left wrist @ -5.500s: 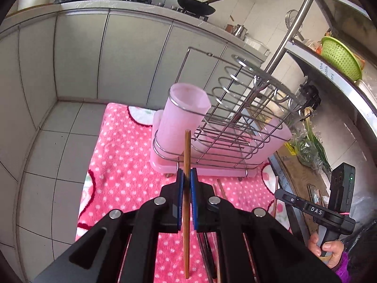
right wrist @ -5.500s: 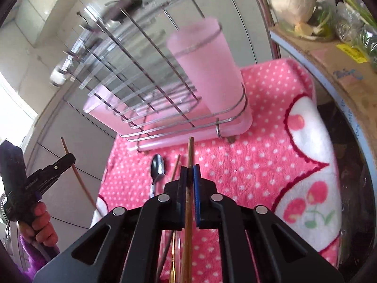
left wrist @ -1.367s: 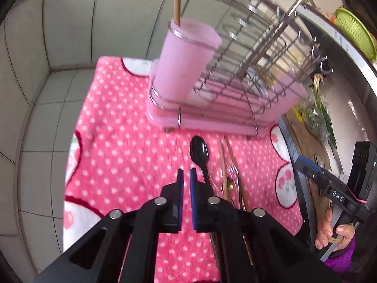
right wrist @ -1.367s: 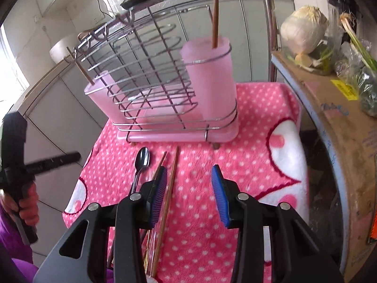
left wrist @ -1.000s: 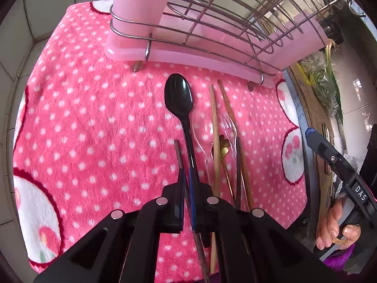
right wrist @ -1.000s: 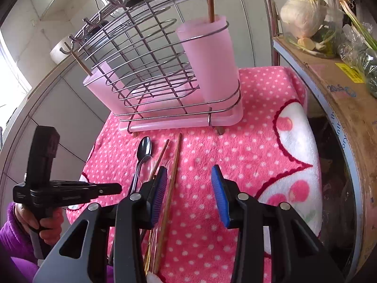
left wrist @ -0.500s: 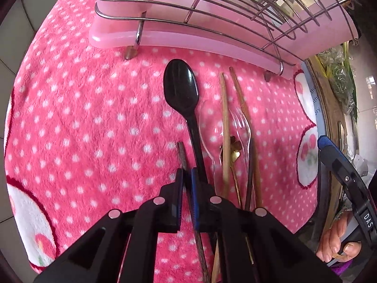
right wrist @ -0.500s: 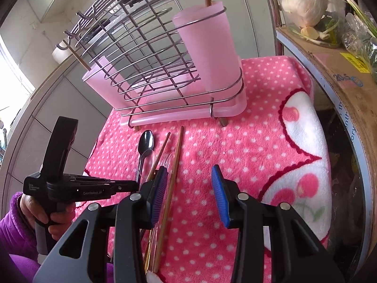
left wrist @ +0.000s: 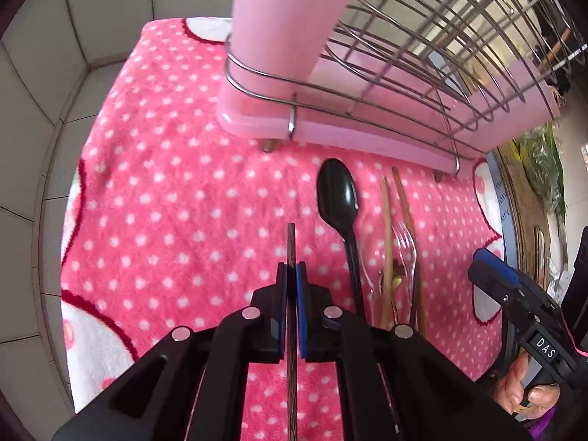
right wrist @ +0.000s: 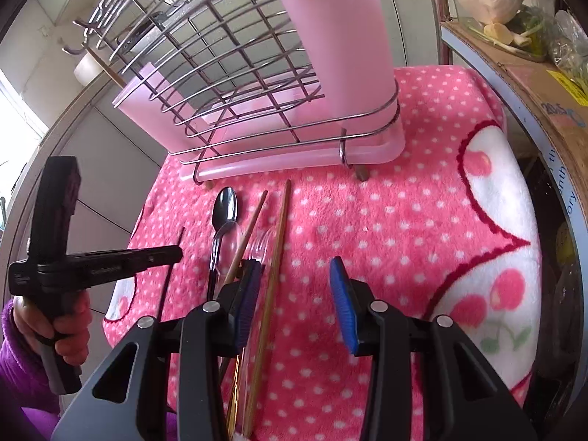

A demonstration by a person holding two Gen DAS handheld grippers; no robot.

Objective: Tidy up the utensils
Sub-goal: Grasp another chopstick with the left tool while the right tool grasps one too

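My left gripper [left wrist: 291,275] is shut on a dark chopstick [left wrist: 291,242] and holds it just above the pink dotted towel [left wrist: 176,198]. It also shows in the right wrist view [right wrist: 172,253], chopstick [right wrist: 172,257] in it. A black spoon [left wrist: 338,194], two wooden chopsticks [left wrist: 386,220], a clear plastic fork [left wrist: 406,246] and a gold utensil lie side by side on the towel. My right gripper [right wrist: 294,294] is open above them, its left pad [right wrist: 248,294] beside a wooden chopstick [right wrist: 277,242]. The wire rack [right wrist: 235,73] carries pink cups [left wrist: 279,29].
A cardboard box [right wrist: 533,73] with vegetables stands at the towel's right edge. Grey cabinet doors [left wrist: 36,36] and tiled floor lie beyond the towel on the left. The rack's pink tray [left wrist: 330,136] sits at the towel's far side.
My left gripper has lifted the dark chopstick off the towel and tilted up toward the rack. The right gripper moved lower and closer to the utensils, still open.
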